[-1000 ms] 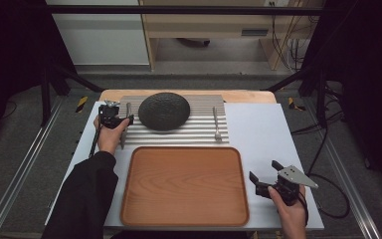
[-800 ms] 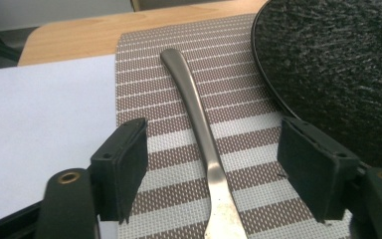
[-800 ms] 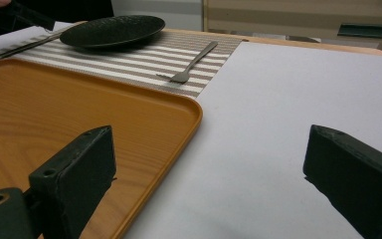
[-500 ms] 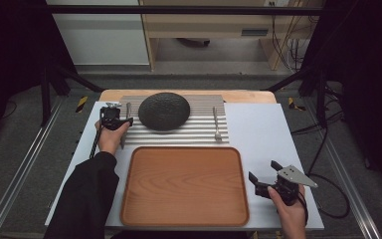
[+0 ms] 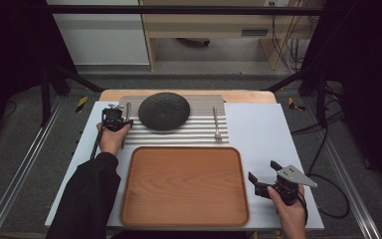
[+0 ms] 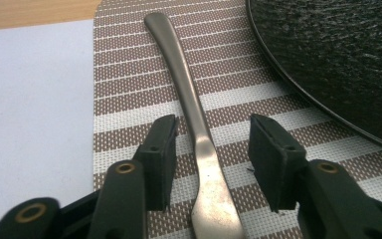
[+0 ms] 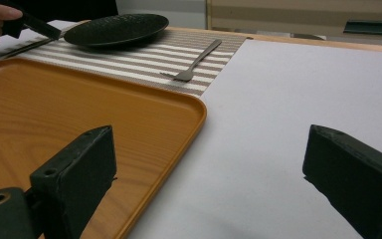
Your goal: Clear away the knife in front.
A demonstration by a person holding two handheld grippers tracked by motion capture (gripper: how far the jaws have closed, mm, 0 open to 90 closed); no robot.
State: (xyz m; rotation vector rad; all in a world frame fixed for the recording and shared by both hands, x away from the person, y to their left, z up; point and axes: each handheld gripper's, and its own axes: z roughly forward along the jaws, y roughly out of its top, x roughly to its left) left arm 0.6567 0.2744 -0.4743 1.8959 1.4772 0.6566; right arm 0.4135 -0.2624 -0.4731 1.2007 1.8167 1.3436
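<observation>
The knife (image 6: 199, 144) lies flat on the striped mat (image 6: 129, 74), centre of the left gripper view, just beside the dark plate (image 6: 338, 55) at upper right. It looks light, stiff and thin, w/ smooth metal, so probably slippery; the narrow neck is the best place to pinch. The left gripper (image 6: 211, 149) points down over it, jaws have just been closing, half-wide, not touching yet. In the high view, lower right, the right gripper (image 5: 266, 175) rests beside the wooden tray (image 5: 184, 184), jaws wide, nothing between.
</observation>
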